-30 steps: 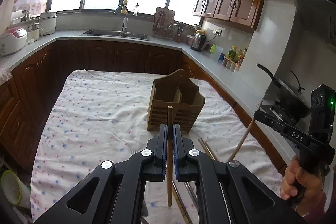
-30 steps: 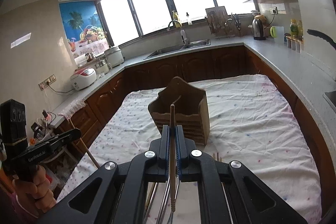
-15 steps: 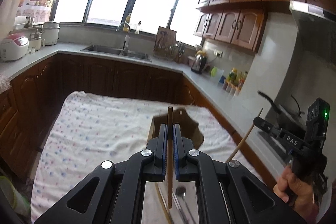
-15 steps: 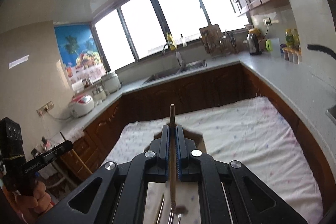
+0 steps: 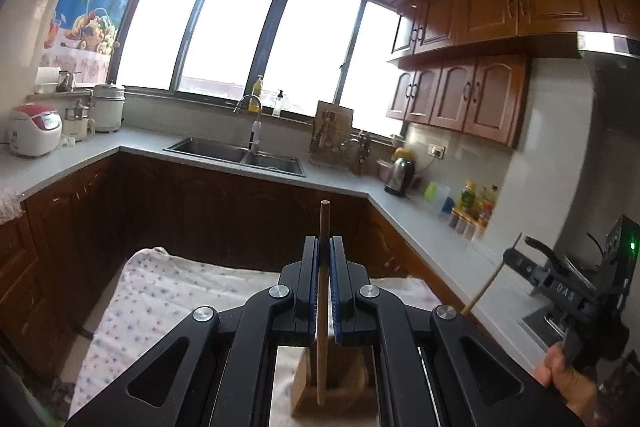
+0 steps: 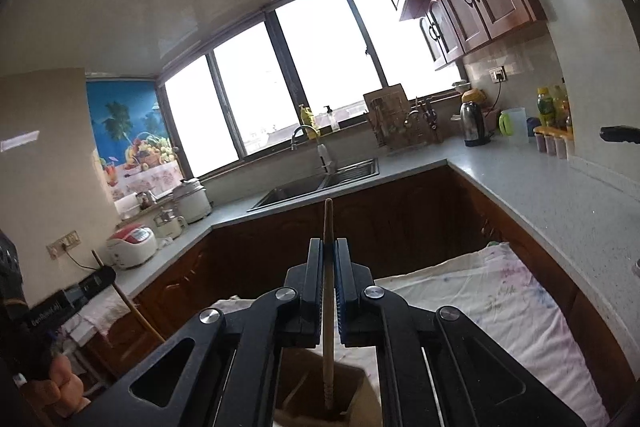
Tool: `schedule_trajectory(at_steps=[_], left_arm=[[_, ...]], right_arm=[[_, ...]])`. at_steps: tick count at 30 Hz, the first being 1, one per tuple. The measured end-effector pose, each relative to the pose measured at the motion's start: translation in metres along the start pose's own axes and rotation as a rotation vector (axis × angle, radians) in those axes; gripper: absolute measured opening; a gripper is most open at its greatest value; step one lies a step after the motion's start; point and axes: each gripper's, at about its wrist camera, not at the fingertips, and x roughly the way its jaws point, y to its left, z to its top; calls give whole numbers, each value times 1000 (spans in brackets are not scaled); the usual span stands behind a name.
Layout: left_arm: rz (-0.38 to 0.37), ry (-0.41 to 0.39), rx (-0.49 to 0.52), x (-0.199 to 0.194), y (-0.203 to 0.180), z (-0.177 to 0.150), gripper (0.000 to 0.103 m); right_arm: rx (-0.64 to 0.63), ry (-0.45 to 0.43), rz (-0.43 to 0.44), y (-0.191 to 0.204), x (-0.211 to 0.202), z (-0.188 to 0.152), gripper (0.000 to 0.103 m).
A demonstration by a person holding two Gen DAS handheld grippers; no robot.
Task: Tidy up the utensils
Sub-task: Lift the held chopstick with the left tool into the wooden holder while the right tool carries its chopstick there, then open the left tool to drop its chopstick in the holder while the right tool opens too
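Chopsticks are held upright, one clamped in the left gripper (image 5: 324,291) and one in the right gripper (image 6: 329,293), each lower tip hanging over the wooden holder (image 6: 320,399) on the near cloth-covered table (image 6: 520,307), apparently so each can drop into a compartment.

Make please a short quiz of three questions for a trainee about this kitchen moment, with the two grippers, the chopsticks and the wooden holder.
1. True or false: the left gripper is clamped on a chopstick.
2. What does the right gripper hold? A) a spoon B) a chopstick C) nothing
3. In the right wrist view, what lies below the lower tip of the chopstick?

Key
1. True; its jaws are shut on the stick, which stands upright between them.
2. B
3. The open top of the wooden utensil holder, which stands on the cloth-covered table. Whether the tip is already inside cannot be told.
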Motion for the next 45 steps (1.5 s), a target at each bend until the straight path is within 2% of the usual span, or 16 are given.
schedule_trajectory(at_steps=[9, 18, 21, 30, 33, 36, 38, 39, 40, 41, 42, 43, 44, 45], left_arm=[[19, 23, -37, 89, -3, -52, 3], [24, 55, -65, 147, 0, -88, 3], [25, 80, -56, 156, 1, -92, 4], [21, 111, -74, 157, 13, -69, 4], [23, 118, -76, 145, 19, -65, 4], [21, 136, -75, 142, 21, -64, 9], [30, 138, -78, 134, 20, -66, 24], [35, 137, -84, 133, 21, -66, 40], [36, 131, -90, 130, 20, -65, 46], [36, 124, -94, 127, 20, -64, 46], [37, 125, -95, 124, 20, -62, 48], [37, 127, -95, 122, 20, -62, 50], [38, 126, -96, 119, 21, -61, 53], [43, 124, -96, 115, 21, -61, 60]], right_arm=[[63, 73, -9, -27, 52, -51, 5], [67, 85, -9, -32, 57, -75, 5], [59, 89, -13, -32, 56, -75, 5], [67, 122, -30, -38, 59, -76, 6], [69, 129, -28, -39, 59, -77, 7], [75, 136, -25, -39, 58, -76, 10], [82, 142, -21, -40, 57, -76, 11], [82, 144, -23, -41, 56, -76, 11], [84, 147, -26, -41, 55, -75, 16], [88, 148, -24, -42, 53, -75, 31], [93, 147, -17, -42, 52, -75, 40], [101, 140, -15, -44, 48, -74, 57], [107, 134, -15, -44, 44, -74, 66], [112, 129, -12, -45, 41, -74, 67]])
